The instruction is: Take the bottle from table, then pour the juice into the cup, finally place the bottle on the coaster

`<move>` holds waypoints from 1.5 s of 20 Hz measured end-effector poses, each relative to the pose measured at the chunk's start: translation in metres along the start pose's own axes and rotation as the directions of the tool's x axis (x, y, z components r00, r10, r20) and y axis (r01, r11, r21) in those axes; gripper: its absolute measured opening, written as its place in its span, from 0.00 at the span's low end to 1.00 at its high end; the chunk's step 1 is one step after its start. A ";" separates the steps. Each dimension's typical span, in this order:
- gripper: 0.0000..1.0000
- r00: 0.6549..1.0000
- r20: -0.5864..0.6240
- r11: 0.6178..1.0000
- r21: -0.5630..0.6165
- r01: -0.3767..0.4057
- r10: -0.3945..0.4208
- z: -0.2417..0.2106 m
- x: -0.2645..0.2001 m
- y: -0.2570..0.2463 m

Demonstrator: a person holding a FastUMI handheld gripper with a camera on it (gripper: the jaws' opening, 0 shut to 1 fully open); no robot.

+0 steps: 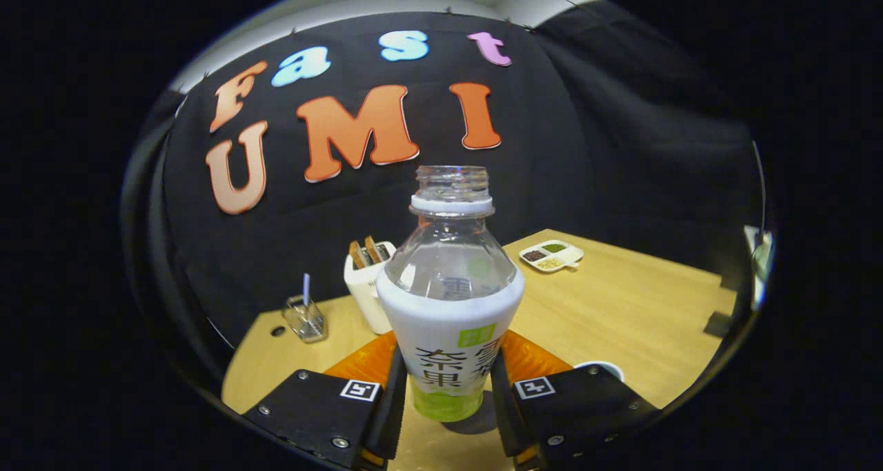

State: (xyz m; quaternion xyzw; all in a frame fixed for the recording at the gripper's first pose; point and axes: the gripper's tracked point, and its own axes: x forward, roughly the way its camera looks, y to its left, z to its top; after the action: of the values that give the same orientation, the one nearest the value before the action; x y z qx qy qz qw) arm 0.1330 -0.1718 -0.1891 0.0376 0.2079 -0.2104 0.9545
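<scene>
Gripper [448, 395] fingers close on both sides of the uncapped bottle [450, 298], which stands upright between them. Beyond lies a wooden table [621, 319] with a white box [368, 285], a divided dish [552, 255], and a cup [601, 369] by the right finger.

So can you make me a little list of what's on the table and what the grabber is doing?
bottle: uncapped, upright, between the fingers, looks nearly empty
gripper: both fingers press the bottle's sides
coaster: orange, flat under the bottle
cup: white rim just past the right finger
toaster: white, behind the bottle
glass: holds a straw
snack dish: far side of table
</scene>
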 end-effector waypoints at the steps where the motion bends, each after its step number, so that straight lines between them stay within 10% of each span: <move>1: 0.56 1.000 -0.013 0.997 -0.079 0.016 -0.017 -0.007 0.003 0.001; 30: 0.70 0.993 -0.116 0.994 -0.108 0.015 -0.027 -0.097 0.041 0.000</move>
State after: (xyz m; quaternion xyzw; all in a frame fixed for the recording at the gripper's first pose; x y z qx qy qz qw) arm 0.1293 -0.1723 -0.2945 -0.0037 0.2751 -0.2063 0.9390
